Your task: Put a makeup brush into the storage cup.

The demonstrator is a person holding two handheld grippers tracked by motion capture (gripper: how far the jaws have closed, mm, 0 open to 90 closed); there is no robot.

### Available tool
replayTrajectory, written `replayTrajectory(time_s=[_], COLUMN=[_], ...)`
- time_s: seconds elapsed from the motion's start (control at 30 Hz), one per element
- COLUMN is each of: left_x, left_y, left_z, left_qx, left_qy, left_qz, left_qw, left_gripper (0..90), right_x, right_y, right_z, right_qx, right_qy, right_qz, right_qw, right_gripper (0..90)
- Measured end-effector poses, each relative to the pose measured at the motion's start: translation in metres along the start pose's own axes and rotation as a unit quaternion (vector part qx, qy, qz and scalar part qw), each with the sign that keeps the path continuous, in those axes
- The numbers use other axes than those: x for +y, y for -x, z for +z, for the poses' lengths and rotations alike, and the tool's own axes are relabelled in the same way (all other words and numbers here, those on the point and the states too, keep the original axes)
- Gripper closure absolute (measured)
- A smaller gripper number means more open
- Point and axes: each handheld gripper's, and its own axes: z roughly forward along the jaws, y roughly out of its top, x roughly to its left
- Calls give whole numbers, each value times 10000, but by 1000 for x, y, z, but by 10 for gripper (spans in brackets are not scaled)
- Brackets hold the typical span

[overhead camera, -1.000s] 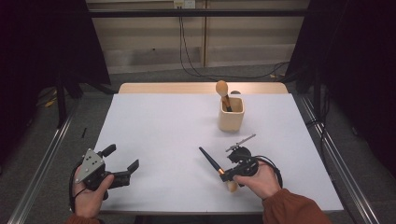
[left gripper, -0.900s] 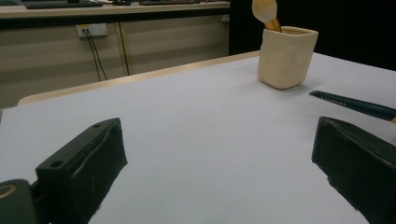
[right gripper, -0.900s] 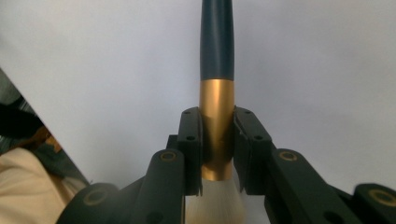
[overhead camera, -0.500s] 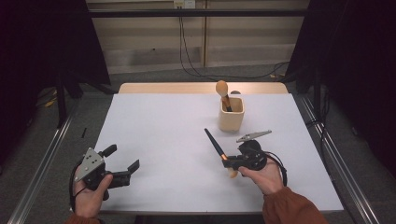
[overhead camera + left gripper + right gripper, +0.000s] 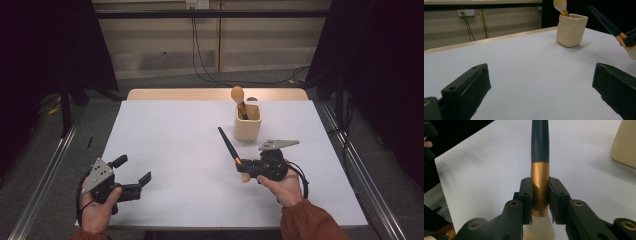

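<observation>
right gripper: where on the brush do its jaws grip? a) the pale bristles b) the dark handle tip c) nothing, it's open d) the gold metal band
d: in the right gripper view the right gripper has its jaws pressed on either side of the gold band of the brush, with the dark handle pointing away beyond them and the pale bristles below the pads.

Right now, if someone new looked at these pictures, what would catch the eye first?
First, the makeup brush clamped by its gold collar in the right gripper, dark handle pointing up over the white table. Next, the cream cup at the far side, with another brush standing in it. The left gripper waits open at the near left.
</observation>
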Motion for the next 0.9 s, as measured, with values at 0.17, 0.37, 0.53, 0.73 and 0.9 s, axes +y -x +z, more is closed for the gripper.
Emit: replayTrajectory(time_s=[0.17,0.37,0.53,0.73,0.9], left_x=[3,7,12,17,18], left_y=[1,10,22,31,34], left_z=[1,8,13,19,23], left_qx=[-162,-377,-732,-914,-1132], left_qy=[-41,-111,-179,-205,-336], left_qz=[16,126,355,410,409], left_qw=[9999,9991,9965,9948,9922], left_gripper=[31,27,20,16,21], right_x=[2,5,7,12,16], right_y=[2,1,-3,-8,-13], right_z=[-3,-4,-2,-1,2], right_qx=[136,394,551,717,823], right_qy=[83,171,82,32,-85], right_qz=[-119,-288,-412,-583,-713], right_qw=[9998,9987,9976,9957,9940], right_gripper=[750,750,750,750,749])
